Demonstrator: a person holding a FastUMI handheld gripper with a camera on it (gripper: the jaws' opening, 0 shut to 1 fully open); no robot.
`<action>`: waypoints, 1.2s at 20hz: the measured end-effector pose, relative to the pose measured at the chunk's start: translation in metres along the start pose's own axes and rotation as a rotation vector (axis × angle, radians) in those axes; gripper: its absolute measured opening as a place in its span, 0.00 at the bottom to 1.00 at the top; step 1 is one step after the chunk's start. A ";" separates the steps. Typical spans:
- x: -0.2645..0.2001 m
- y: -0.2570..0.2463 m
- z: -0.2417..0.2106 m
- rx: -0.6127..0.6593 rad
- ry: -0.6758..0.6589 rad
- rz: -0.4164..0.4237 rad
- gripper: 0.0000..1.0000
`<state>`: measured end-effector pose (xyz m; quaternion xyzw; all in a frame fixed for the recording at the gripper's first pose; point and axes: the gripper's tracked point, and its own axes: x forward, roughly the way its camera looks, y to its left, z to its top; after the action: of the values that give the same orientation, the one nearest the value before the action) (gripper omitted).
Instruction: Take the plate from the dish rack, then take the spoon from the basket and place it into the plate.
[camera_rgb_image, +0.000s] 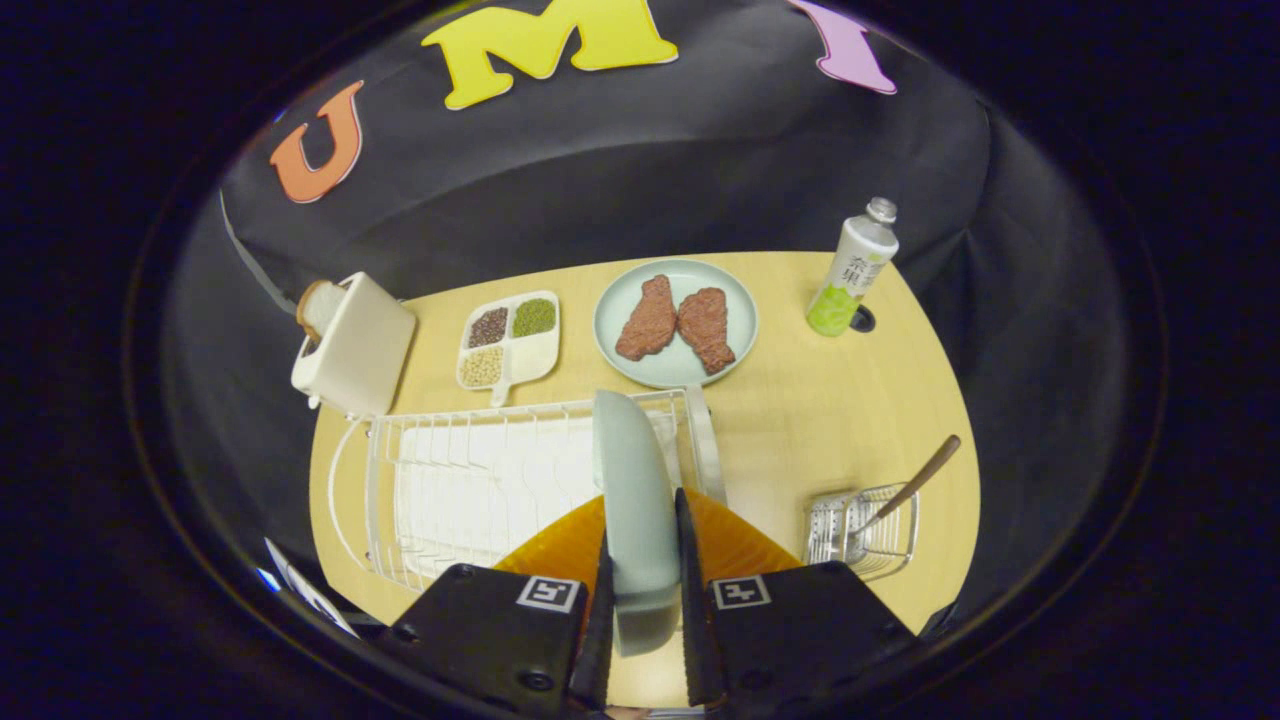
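Black cloth walls close in a pale wooden surface (850, 400). White wire dish rack (470, 490) sits at the near left part of the surface, a white mat inside it. Pale grey-green plate (632, 500) stands on edge at the rack's right end, rim toward the camera. Tongs (641, 545): both black fingers lie against the plate's two faces, one each side, pinching it near its lower edge.

Small wire mesh basket (862, 530) at the near right edge of the surface, well apart from the rack. Brown-handled spoon (915, 482) leans out of it, handle tilted up and to the right.

Far side of the surface: round pale green plate (676, 322) with two brown meat pieces (677, 322) lying side by side; left of it a white four-compartment tray (508, 340) of grains and beans; at the far left corner a white toaster (352, 345) with a bread slice (318, 308) upright in it. Green-and-white bottle (852, 268), silver cap, stands at the far right corner.
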<state>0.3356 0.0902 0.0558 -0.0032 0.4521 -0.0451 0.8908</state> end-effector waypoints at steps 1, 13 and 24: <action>-0.006 0.002 -0.001 0.005 -0.013 -0.037 0.33; -0.032 -0.014 -0.044 0.084 -0.025 -0.136 0.29; -0.039 -0.018 -0.047 0.086 -0.220 -0.276 0.29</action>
<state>0.2738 0.0768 0.0601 -0.0321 0.3447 -0.1855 0.9196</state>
